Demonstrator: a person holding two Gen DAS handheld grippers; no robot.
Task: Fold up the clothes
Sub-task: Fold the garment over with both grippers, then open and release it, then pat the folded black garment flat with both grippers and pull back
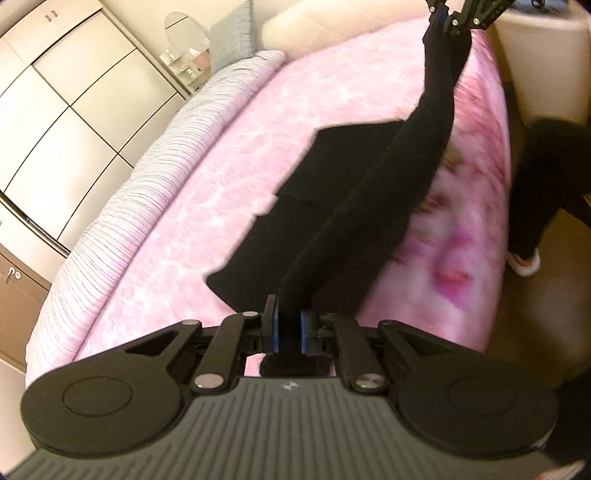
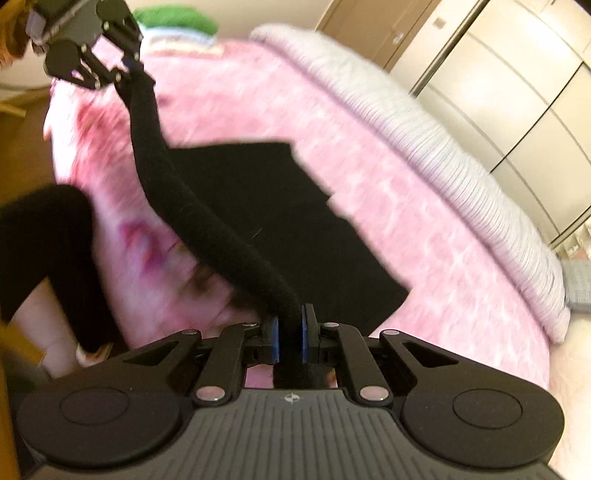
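Both jaws clenched on black garment (image 1: 354, 206): left gripper (image 1: 289, 328) one end, right gripper (image 2: 290, 332) other. Lifted edge stretched over bed (image 1: 207, 206), rest lying flat. Risk: uneven pull skews fold.

Count here: one black garment (image 1: 354, 206) | two tools, left tool (image 1: 289, 325) and right tool (image 2: 290, 334) | one pink blanket (image 1: 207, 206) | one striped duvet (image 1: 122, 214) | one oval mirror (image 1: 186, 35)
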